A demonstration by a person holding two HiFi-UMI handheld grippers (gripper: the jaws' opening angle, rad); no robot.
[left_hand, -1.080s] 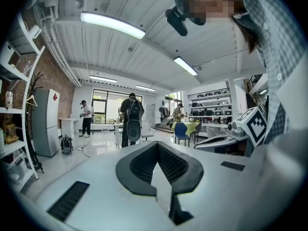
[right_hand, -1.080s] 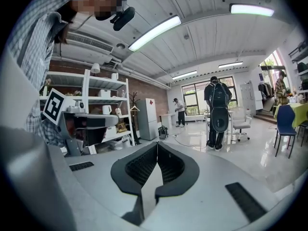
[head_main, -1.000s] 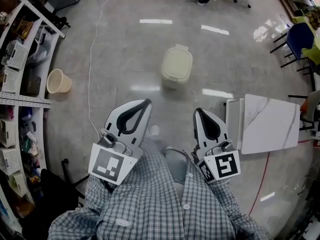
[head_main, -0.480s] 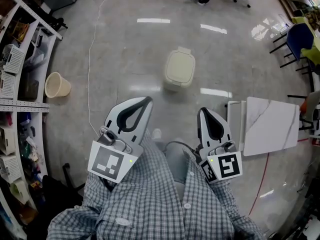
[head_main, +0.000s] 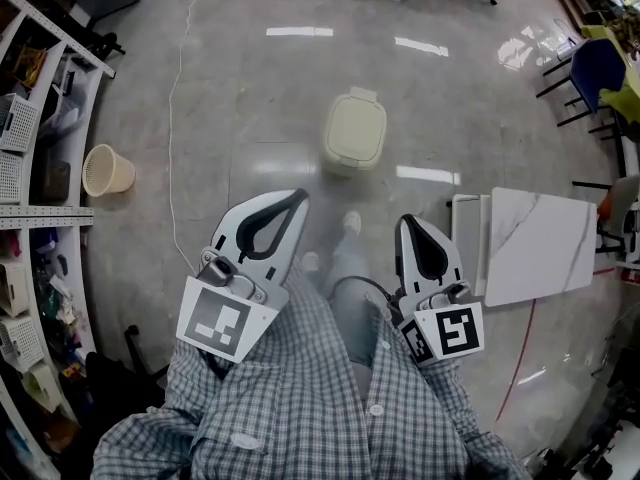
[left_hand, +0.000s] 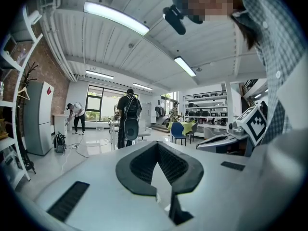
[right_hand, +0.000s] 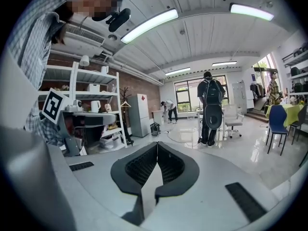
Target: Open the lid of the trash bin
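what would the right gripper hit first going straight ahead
Nothing close, as far as its own view shows: the right gripper points level into open room, higher than the trash bin. Depth beyond is unclear.

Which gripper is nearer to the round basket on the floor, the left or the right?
Left. The left gripper is to the right of the basket; the right gripper is beyond it, farther to the right.

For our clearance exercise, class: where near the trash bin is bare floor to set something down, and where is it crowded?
Bare floor rings the trash bin, widest between it and the wicker basket, crossed only by a cable. Crowded: shelving left, white tabletop right.
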